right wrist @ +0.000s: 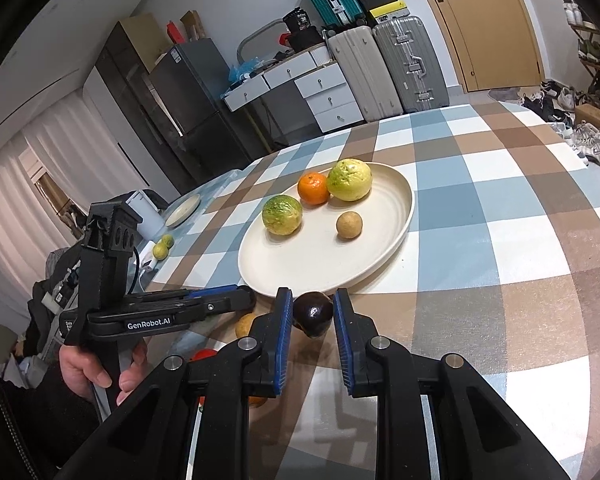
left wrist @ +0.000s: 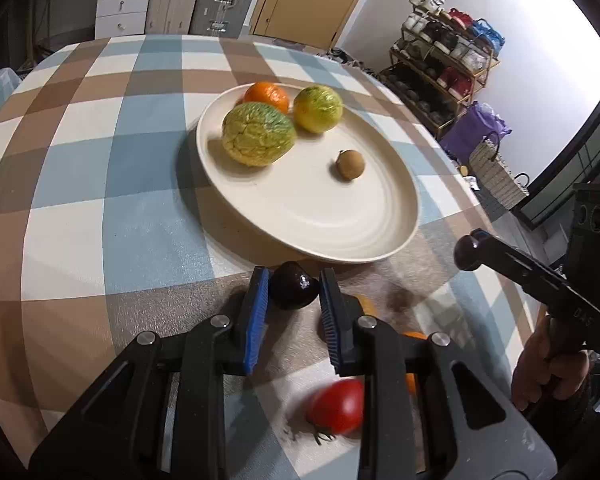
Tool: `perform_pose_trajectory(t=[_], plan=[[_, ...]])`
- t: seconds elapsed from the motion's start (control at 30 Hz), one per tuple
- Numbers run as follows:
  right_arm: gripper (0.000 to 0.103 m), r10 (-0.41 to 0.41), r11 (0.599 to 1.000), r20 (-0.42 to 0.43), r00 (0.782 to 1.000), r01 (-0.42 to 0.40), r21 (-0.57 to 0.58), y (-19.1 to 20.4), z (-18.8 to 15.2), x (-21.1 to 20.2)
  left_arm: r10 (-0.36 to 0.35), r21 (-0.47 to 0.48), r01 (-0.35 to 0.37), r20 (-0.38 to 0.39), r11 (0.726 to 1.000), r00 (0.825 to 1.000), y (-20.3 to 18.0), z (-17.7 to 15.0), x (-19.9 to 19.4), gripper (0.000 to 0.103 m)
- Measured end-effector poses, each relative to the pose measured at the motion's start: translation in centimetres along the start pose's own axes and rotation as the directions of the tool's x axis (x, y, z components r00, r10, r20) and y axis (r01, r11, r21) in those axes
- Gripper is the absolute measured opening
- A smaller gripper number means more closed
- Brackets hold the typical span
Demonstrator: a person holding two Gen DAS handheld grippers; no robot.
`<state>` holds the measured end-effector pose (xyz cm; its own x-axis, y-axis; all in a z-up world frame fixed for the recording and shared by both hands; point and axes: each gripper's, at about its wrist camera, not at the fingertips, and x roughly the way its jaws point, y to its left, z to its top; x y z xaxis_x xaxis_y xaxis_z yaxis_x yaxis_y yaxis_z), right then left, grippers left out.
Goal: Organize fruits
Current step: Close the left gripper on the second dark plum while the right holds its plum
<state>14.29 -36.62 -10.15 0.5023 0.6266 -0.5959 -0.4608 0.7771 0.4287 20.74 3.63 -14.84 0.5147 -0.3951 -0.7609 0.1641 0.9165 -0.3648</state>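
Dark purple, glossy round fruit point(left wrist: 293, 286) lies on the checked-cloth desk point(left wrist: 100, 216) just beside the near rim of the cream oval plate point(left wrist: 300, 216). In each wrist view it shows between the tips of that gripper's spread fingers; whether they touch it I cannot tell. Left gripper point(left wrist: 294, 292) and right gripper point(right wrist: 313, 312) both have fingers apart. The plate carries an orange mandarin point(left wrist: 267, 97), two yellow-green fruits and a small brown one point(left wrist: 350, 164). A red tomato point(left wrist: 336, 406) lies nearer.
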Motion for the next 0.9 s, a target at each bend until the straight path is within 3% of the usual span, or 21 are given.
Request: perform_pose_trajectory(t=[0.6, 0.9], plan=[[0.021, 0.055, 0.996, 0.065, 0.996, -0.050, -0.072, 4.9, 0.2, -3.1, -0.006, 0.010, 0.005, 0.110, 1.000, 0.994, -2.8, -0.5, -7.6, 0.023], [0.021, 0.078, 0.997, 0.093, 0.993, -0.076, -0.024, 3.2, 2.2, -3.2, -0.025, 0.046, 0.019, 0.115, 0.999, 0.993, -5.0, 2.6, -6.3, 0.023]])
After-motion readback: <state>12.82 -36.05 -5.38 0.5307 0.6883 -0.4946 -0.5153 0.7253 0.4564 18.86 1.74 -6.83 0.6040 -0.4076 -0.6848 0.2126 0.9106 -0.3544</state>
